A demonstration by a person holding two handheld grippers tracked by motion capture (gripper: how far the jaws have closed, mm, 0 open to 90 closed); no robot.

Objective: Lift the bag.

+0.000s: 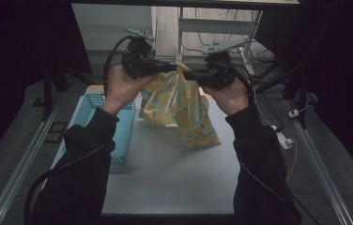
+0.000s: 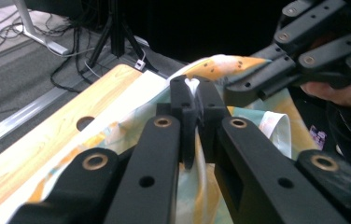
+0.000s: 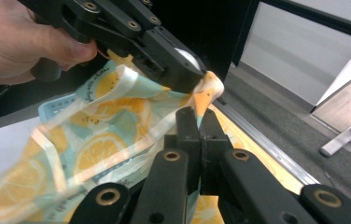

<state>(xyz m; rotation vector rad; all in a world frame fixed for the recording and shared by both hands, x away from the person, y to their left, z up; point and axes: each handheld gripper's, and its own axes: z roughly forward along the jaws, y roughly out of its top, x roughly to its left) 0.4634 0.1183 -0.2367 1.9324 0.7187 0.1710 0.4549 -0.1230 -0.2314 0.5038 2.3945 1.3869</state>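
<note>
Dark sleeves [image 1: 83,159] come in from the near edge of the high view, each hand wrapped round a hand-held gripper raised above the far half of the table [image 1: 165,173]. Between them hangs a lemon-print bag [image 1: 181,110], teal and yellow, held clear of the table top with its lower corner drooping toward the near right.

At the left, the left hand-held gripper [image 1: 163,67] has its jaws pressed together on the bag's top edge; in the left gripper view [image 2: 193,93] a white strip of the bag is pinched between the two black tips. The right hand-held gripper [image 1: 194,75] meets it from the right, and in the right gripper view [image 3: 197,122] its jaws are closed on the orange fabric just beside the other gripper's tips.

Left of the bag, a light blue perforated basket [image 1: 88,110] sits on the table under the left forearm. Cables [image 1: 264,101] trail across the floor to the far right.
</note>
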